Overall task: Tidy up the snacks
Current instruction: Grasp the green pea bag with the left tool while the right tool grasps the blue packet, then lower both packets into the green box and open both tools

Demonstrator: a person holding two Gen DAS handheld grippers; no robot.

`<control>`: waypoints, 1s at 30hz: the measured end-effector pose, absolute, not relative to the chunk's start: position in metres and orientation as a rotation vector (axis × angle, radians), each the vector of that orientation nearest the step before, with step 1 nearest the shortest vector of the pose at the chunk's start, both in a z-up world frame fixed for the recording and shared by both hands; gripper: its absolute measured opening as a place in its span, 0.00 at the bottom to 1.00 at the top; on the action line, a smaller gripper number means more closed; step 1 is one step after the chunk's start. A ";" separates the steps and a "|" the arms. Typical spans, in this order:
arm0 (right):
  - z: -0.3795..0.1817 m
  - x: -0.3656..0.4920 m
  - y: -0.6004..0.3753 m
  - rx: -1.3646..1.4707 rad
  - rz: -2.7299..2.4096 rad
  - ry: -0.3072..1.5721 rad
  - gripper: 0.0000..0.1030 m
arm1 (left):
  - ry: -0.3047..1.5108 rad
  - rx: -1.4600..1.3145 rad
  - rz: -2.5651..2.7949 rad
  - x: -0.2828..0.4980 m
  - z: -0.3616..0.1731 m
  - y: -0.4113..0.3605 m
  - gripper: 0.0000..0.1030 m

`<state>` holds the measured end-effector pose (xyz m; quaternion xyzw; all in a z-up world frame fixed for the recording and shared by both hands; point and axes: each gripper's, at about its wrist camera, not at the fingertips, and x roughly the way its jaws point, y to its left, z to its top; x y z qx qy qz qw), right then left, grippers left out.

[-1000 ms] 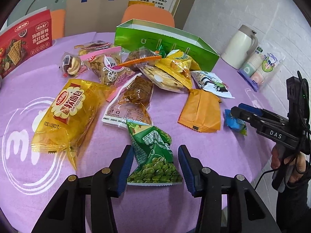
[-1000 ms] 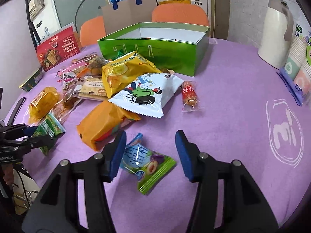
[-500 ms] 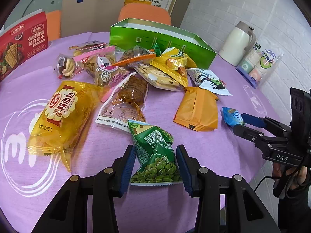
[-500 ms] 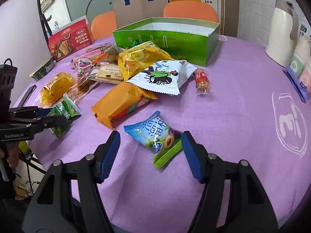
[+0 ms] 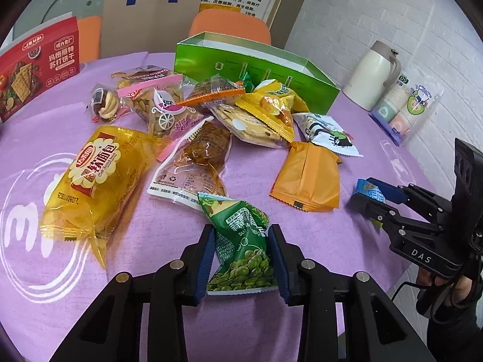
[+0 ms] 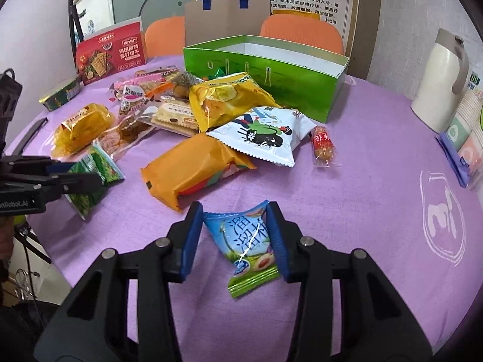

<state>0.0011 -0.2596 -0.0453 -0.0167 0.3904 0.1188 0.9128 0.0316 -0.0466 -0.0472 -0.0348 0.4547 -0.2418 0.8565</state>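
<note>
Left wrist view, table: my purple table (image 5: pixel 302 325) fills the frame, with the snack heap across its middle.
Green box: the open green box (image 5: pixel 265 69) sits upper centre, beyond the heap; I judge it the place the snacks go. In the right wrist view the green box (image 6: pixel 271 75) is again upper centre, straight ahead and well apart from my fingers.
Yellow bread bag: the yellow bread bag (image 5: pixel 93 178) lies left of centre, untouched.
Orange pack: the orange pack (image 5: pixel 308 175) lies right of centre, between my two tools.
Pea bag: the green pea bag (image 5: pixel 241 241) stands at bottom centre inside my left gripper (image 5: pixel 241 256), long axis running away from me towards the box.
Left gripper: both blue pads press the pea bag's sides, so I have it pinched.
Blue candy packet: the blue candy packet (image 6: pixel 244 241) sits bottom centre in the right wrist view, tilted, its green end nearest me.
Right gripper: my right gripper (image 6: pixel 235 238) is closed narrowly on that packet; whether it is clear of the cloth I cannot tell.
Key relation: both packets must travel forward over the heap; from these views I cannot tell which hand is nearer the box.
</note>
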 end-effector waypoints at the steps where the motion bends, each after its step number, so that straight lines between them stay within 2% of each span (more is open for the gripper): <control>1: -0.040 -0.001 -0.261 -0.006 0.258 0.793 0.43 | 0.960 -0.093 -0.524 0.031 -0.045 -0.046 0.30; 8: 0.001 -0.004 -0.266 0.081 0.309 0.694 0.43 | 0.867 -0.132 -0.611 0.032 0.001 -0.048 0.30; 16: 0.047 0.034 -0.276 0.106 0.274 0.569 0.43 | 0.734 -0.125 -0.658 0.074 0.063 -0.074 0.30; 21: 0.054 0.081 -0.292 0.142 0.232 0.553 0.43 | 0.748 -0.133 -0.643 0.121 0.075 -0.096 0.30; 30: 0.034 0.159 -0.323 0.200 0.165 0.584 0.43 | 0.794 -0.150 -0.592 0.208 0.071 -0.132 0.30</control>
